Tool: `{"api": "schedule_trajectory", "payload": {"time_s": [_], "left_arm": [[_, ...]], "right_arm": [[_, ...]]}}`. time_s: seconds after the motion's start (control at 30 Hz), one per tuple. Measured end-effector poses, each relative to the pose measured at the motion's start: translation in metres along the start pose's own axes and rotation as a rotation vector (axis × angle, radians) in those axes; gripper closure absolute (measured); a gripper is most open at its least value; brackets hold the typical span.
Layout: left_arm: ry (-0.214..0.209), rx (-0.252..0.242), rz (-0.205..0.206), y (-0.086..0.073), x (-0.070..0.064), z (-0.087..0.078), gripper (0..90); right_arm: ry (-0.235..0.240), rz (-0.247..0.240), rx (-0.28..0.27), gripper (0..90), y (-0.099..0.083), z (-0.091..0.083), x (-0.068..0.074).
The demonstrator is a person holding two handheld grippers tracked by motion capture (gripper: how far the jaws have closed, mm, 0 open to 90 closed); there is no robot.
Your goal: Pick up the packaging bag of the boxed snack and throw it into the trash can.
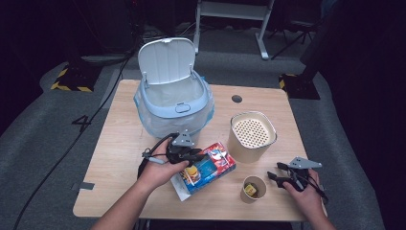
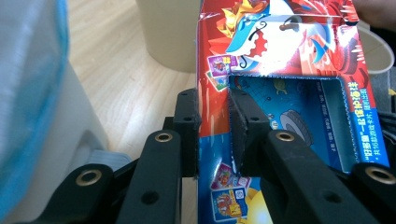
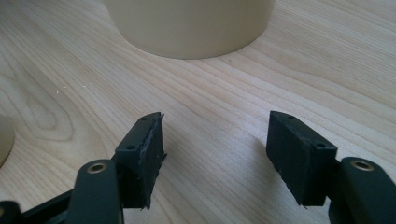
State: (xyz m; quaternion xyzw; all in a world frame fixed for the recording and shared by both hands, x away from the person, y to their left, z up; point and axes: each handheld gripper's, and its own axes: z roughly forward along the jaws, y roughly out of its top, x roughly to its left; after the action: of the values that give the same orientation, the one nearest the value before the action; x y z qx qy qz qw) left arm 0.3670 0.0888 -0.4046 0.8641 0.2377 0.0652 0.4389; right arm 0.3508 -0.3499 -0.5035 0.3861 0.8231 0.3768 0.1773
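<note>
On the table [image 1: 119, 143], the box [image 1: 210, 165] lies between bin [image 1: 174, 103] and cup [image 1: 253, 189].

A light wooden table [image 1: 119, 158] stands on grey carpet [image 1: 43, 129] in a dark room.

On the worktop [image 1: 119, 158] stand one lidded bin [image 1: 173, 98] with its lid up, one tall beige canister [image 1: 252, 136] with a perforated top, and one small paper cup [image 1: 253, 189]. One colourful cardboard box [image 1: 208, 166] makes four things in all. Two claws work here: the left claw [image 1: 191, 155] and the right claw [image 1: 274, 176].
</note>
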Motion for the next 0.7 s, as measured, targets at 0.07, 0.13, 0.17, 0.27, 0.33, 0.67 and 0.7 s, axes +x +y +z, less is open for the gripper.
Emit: {"api": "schedule_trajectory", "payload": {"time_s": [0.07,0.13,0.17,0.27,0.33,0.67,0.7], "left_arm": [[0.004,-0.022,-0.001,0.002,0.000,-0.004,74.8],[0.007,-0.042,-0.002,0.005,0.000,-0.009,74.8],[0.012,-0.053,0.004,0.006,0.000,-0.011,74.8],[0.015,-0.091,0.005,0.011,0.000,-0.018,74.8],[0.017,-0.120,0.007,0.014,0.000,-0.023,74.8],[0.027,-0.235,0.023,0.030,0.002,-0.049,74.9],[0.030,-0.247,0.022,0.032,0.002,-0.052,74.9]], "right_arm": [[0.000,0.000,0.000,36.9,0.000,0.000,0.000],[0.000,0.000,0.000,37.0,0.000,0.000,0.000],[0.000,0.000,0.000,36.9,0.000,0.000,0.000],[0.000,-0.001,0.000,36.8,0.000,0.000,0.000],[0.000,-0.001,0.000,36.8,0.000,0.000,0.000],[0.000,-0.001,0.000,36.8,0.000,0.000,0.000],[0.000,-0.001,0.000,36.8,0.000,0.000,0.000]]}}
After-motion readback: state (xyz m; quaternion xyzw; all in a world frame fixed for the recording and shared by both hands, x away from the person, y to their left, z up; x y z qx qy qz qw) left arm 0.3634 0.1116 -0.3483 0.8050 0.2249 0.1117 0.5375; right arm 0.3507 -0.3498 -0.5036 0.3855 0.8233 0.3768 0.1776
